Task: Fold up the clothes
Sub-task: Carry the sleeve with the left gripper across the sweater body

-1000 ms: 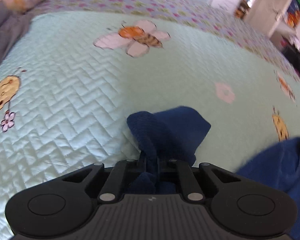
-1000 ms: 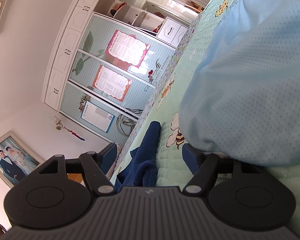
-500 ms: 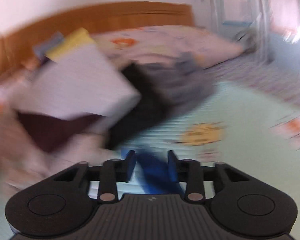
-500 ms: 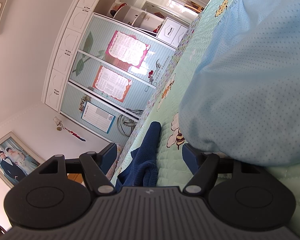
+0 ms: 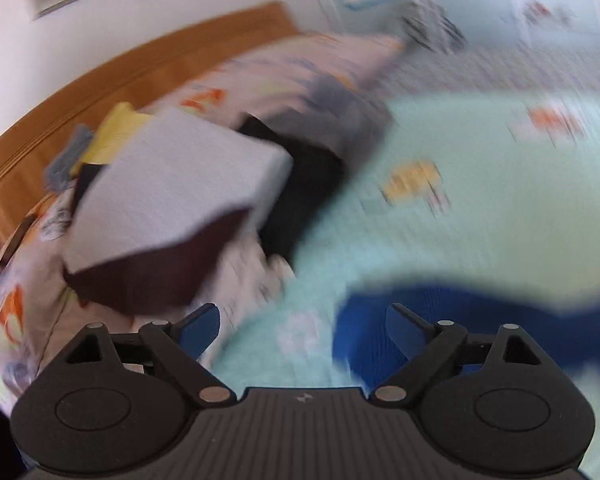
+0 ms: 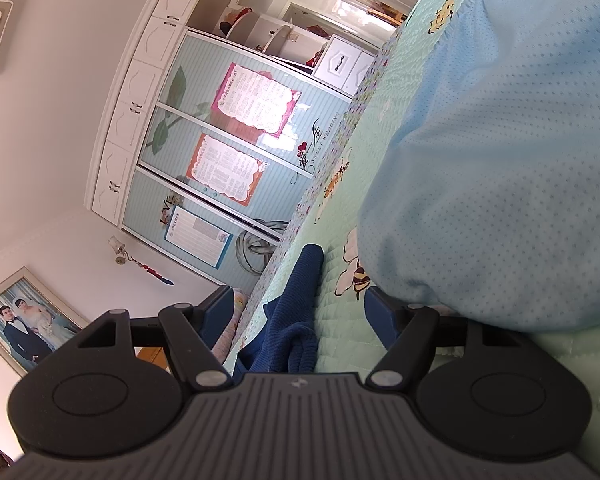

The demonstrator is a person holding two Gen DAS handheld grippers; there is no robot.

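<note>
A dark blue knit garment (image 5: 480,312) lies on the mint quilted bedspread (image 5: 480,184), in the lower right of the blurred left wrist view. My left gripper (image 5: 302,330) is open and empty, just left of and above it. In the right wrist view the same blue garment (image 6: 296,320) lies crumpled on the bedspread (image 6: 340,312), between the spread fingers of my right gripper (image 6: 300,310), which is open and rests tilted sideways on the bed.
A pile of clothes with a pale grey folded piece (image 5: 172,192) and dark items lies near the wooden headboard (image 5: 100,92). A light blue dotted pillow or cover (image 6: 500,180) bulges right of the right gripper. Wardrobe doors (image 6: 236,148) stand beyond the bed.
My left gripper let go of the blue garment, opened, and swung left toward the headboard and clothes pile. The right gripper has not moved.
</note>
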